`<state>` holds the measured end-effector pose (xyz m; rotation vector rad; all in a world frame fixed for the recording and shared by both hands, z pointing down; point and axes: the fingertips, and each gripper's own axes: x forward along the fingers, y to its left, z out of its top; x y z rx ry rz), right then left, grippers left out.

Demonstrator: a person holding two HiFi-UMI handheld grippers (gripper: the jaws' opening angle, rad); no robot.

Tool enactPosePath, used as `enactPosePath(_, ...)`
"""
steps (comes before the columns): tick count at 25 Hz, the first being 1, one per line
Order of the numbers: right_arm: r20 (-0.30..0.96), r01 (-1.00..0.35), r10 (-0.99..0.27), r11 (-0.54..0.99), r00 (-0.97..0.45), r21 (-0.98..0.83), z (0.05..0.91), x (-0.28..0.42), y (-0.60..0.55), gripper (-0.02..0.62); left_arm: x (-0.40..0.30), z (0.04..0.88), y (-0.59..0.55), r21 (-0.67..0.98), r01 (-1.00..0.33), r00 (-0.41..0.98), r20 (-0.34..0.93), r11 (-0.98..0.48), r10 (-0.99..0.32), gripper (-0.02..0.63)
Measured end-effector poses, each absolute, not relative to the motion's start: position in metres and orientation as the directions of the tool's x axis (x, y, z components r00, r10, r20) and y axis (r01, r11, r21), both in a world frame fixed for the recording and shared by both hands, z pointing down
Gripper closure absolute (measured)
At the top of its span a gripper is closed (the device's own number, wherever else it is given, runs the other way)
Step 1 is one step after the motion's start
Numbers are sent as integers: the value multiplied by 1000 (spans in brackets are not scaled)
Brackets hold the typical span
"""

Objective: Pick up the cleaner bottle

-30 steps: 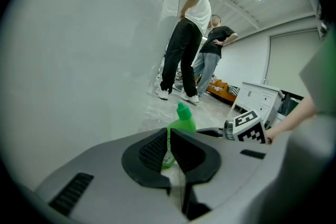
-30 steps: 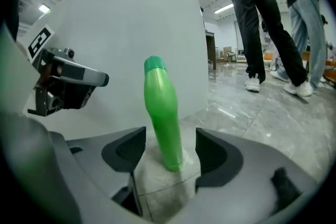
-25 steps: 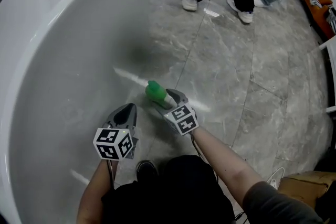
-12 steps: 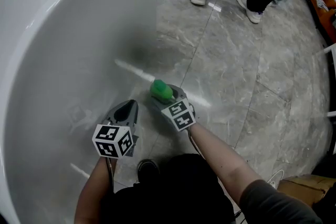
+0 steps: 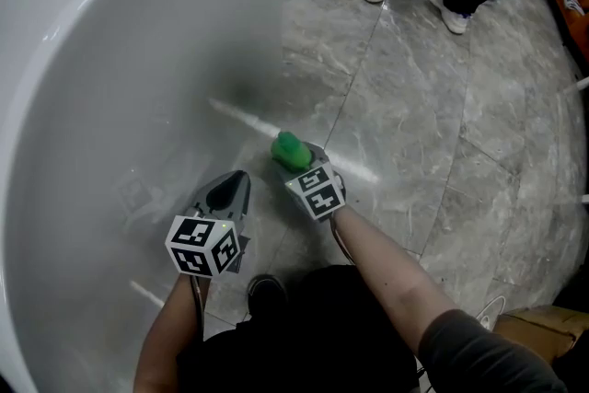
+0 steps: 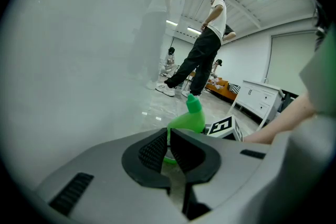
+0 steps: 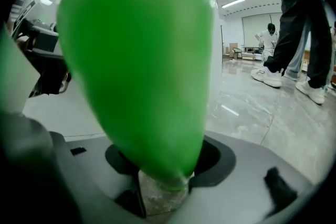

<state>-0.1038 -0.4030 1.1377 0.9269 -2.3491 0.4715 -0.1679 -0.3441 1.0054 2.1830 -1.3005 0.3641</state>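
Right tongs (image 7: 164, 168), just closing, clasp cleaner bottle (image 7: 139, 60).

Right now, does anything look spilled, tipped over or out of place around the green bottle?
Nothing stands out. The green cleaner bottle stands upright on the marble floor beside the white tub, no spill around it. The right tool has it between its jaws, which have just been closing on it.

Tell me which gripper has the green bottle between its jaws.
The right gripper: its jaws have just been closing on the green cleaner bottle. The left gripper has its jaws together with nothing between them.
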Motion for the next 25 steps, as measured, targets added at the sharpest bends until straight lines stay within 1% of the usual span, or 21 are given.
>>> enactPosePath(5, 638, -686, -498, 724, -587, -67, 1138, -103, -403, 377, -168, 1009, -337, 337, -870, 491, 506, -361, -709, 578)
enactPosePath(8, 653, -698, -488, 710, -579, -89, 1139, -102, -400, 383, -168, 1011, -335, 336, -868, 494, 506, -366, -707, 578)
enactPosePath(11, 645, -724, -469, 661, -603, -196, 1139, -98, -402, 387, -165, 1009, -336, 335, -862, 505, 499, -381, -704, 578)
enactPosePath(15, 592, -736, -444, 485, -672, -472, 1143, -91, -401, 391, -165, 1010, -335, 338, -859, 511, 500, -385, -699, 578)
enactPosePath(18, 538, -691, -436, 401, -721, -601, 1138, -84, -398, 393, -161, 1008, -333, 340, -854, 519, 502, -394, -692, 578)
enactPosePath(22, 467, -626, -438, 360, -768, -691, 1123, -76, -395, 393, -158, 1003, -330, 341, -847, 531, 500, -408, -684, 578)
enactPosePath(25, 388, -560, -460, 333, -799, -758, 1103, -71, -399, 393, -153, 998, -332, 352, -841, 539, 487, -410, -688, 578)
